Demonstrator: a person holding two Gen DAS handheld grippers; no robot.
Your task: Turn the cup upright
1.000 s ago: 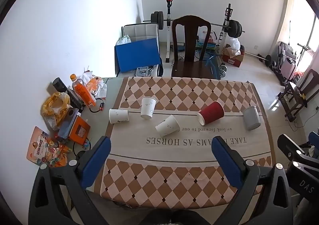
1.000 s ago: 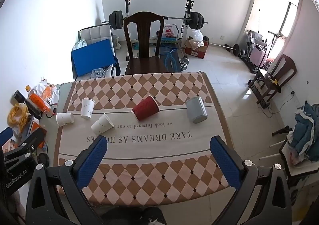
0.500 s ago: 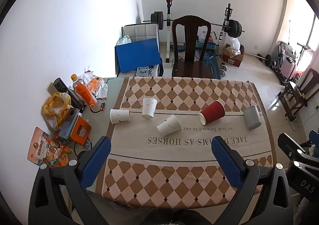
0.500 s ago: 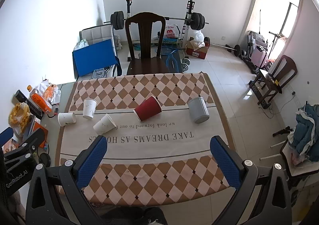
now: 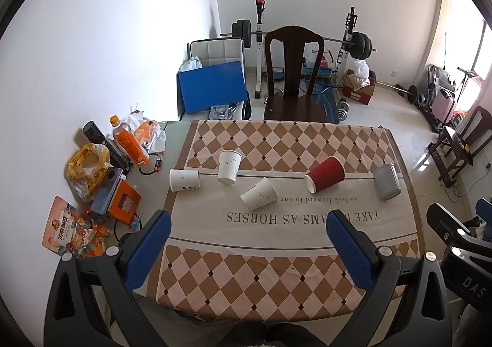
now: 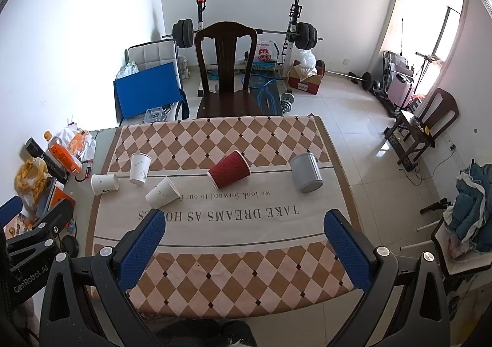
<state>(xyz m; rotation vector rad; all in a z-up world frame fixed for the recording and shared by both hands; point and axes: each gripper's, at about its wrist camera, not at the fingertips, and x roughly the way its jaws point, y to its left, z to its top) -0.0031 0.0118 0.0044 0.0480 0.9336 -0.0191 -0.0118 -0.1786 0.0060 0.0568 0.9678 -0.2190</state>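
Several cups lie across the middle of the checkered tablecloth. A red ribbed cup lies on its side. A grey cup lies on its side at the right. Two white cups lie on their sides. A third white cup stands rim down. My left gripper and right gripper are open and empty, high above the table's near edge, far from the cups.
Clutter sits on the table's left edge: an orange bottle, a yellow bag, snack packets. A dark wooden chair stands at the far side. Weights and a blue board are behind.
Both grippers have drifted slightly back and up; the table sits a little farther in view. The cups have not moved and both grippers stay open.
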